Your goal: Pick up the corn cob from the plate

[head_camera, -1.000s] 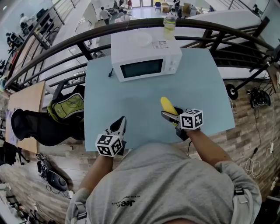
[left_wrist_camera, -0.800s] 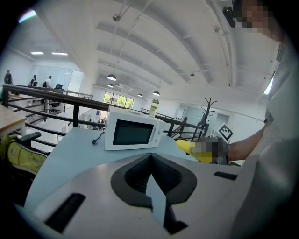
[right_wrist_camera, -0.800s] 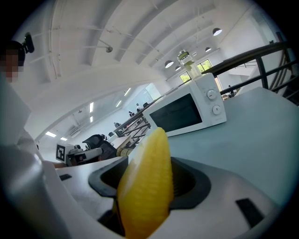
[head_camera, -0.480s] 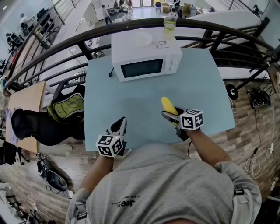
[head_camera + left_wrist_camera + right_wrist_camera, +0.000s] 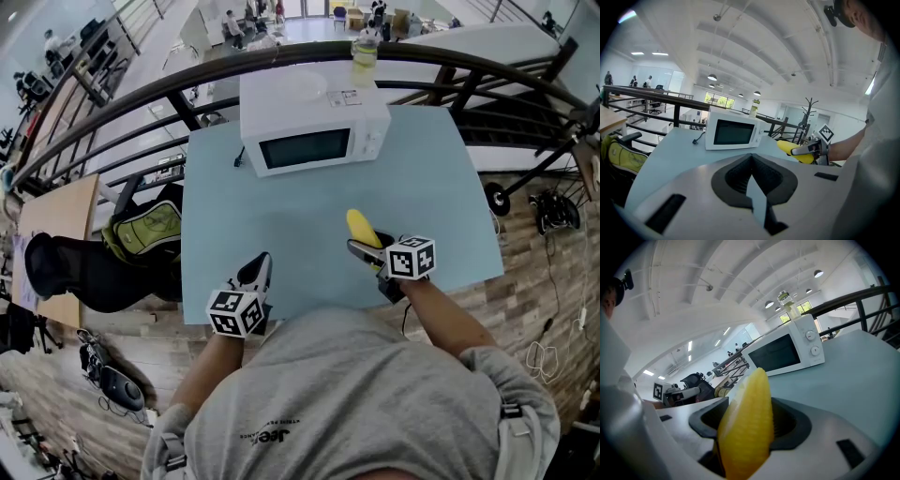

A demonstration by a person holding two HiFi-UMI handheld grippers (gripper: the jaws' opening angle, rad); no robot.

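Gripping the corn cob (image 5: 357, 225) firmly, not crushingly, in the right tongs (image 5: 366, 247), seemingly clear of the table (image 5: 281, 211) right of centre in the head view, short of the microwave (image 5: 314, 117), with the left tongs (image 5: 256, 270) narrow and empty at lower left.

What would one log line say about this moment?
right gripper: shut on corn cob | left gripper: shut, empty | table: microwave, door closed
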